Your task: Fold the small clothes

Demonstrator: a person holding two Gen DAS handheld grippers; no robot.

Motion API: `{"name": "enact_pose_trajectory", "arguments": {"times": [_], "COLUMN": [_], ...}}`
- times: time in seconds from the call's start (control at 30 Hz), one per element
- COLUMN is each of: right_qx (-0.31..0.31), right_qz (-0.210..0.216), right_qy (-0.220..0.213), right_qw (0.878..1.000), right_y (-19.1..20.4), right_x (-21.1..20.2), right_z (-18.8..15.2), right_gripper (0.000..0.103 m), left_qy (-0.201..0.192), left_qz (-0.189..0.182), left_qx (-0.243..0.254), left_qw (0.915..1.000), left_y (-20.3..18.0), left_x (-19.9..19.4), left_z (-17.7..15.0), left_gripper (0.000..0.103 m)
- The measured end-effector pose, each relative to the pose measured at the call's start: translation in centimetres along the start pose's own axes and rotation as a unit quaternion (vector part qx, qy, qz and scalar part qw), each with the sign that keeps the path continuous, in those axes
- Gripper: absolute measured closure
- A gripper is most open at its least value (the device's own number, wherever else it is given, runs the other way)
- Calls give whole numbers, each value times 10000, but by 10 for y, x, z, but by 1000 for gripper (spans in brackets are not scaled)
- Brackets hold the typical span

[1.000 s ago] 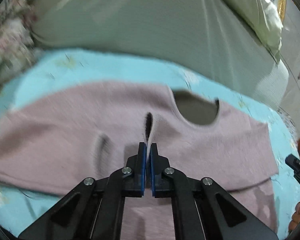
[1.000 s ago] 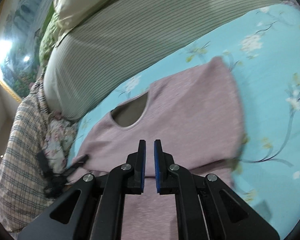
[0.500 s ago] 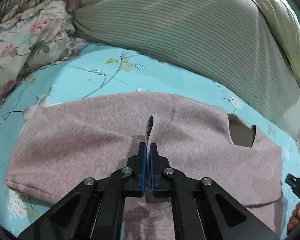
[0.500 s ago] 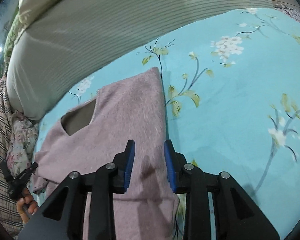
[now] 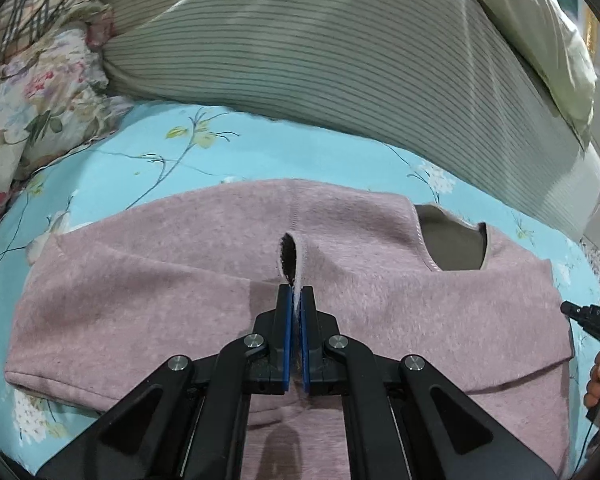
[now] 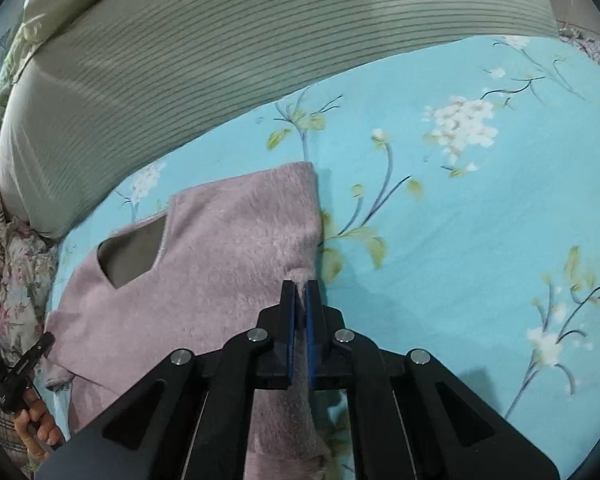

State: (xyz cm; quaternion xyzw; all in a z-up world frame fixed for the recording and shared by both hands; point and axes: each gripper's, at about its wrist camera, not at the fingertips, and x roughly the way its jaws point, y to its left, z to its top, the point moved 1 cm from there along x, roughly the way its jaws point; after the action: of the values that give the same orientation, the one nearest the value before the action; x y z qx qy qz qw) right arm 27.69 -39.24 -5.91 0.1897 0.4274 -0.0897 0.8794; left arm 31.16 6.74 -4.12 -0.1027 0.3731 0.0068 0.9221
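Note:
A small pink fleece top [image 5: 180, 300] lies on a blue floral bedsheet [image 5: 160, 160], its neck opening [image 5: 452, 248] toward the right. My left gripper [image 5: 296, 292] is shut on a pinched ridge of the top near its middle. In the right wrist view the same pink top [image 6: 228, 256] lies left of centre, its right side folded in with a straight edge. My right gripper [image 6: 300, 288] is shut on that right edge of the top. Each view shows the other gripper's tip and a hand at its rim.
A long striped grey-green bolster [image 5: 340, 60] lies along the far side of the bed, with a pale pillow [image 5: 540, 32] behind it. Floral and plaid bedding [image 5: 32, 92] is piled at the left. Bare blue sheet [image 6: 480, 220] spreads to the right of the top.
My right gripper opened half a second ago and has now shut on the top's right edge. My left gripper stayed shut on the fabric and drew it over the top.

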Motion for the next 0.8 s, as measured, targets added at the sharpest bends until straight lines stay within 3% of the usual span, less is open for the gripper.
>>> {"name": "enact_pose_trajectory", "arguments": {"times": [0.1,0.2,0.27,0.33,0.43,0.53,0.67,0.77,0.8], "right_qx": [9,-79,-244,-331,-241,194,134,138,113], "right_qz": [-233,19,148,212,-483,-358,-314,-5,93], "right_qy": [234,-120,-177,54,257,32,-456,-511,-484], "right_qw": [9995,9999,9994,9992,9982,9992,9984,9986,9987], "right_y": [2,18,30,37,26,9,12,27,36], "right_x": [11,-9,-12,-1,16,-3,-44,-61,-64], "right_z": [-6,-15,-20,-28,-34,-32,-34,-46,-51], "right_gripper": [94,92,80,67,66,66,66,64,62], "left_qy": [70,79,135,177,187,174,228,291,301], "left_qz": [78,181,191,179,329,324,278,106,101], "left_qx": [45,48,-46,-80,11,19,91,514,649], "left_qw": [9999,9998,9997,9997,9993,9993,9993,9982,9974], "left_y": [-2,4,12,15,18,32,50,43,38], "left_x": [6,6,9,11,7,-6,-21,-31,-31], "left_z": [-5,-8,-7,-6,-7,-12,-22,-35,-38], "left_gripper": [101,101,101,101,100,99,94,75,56]}}
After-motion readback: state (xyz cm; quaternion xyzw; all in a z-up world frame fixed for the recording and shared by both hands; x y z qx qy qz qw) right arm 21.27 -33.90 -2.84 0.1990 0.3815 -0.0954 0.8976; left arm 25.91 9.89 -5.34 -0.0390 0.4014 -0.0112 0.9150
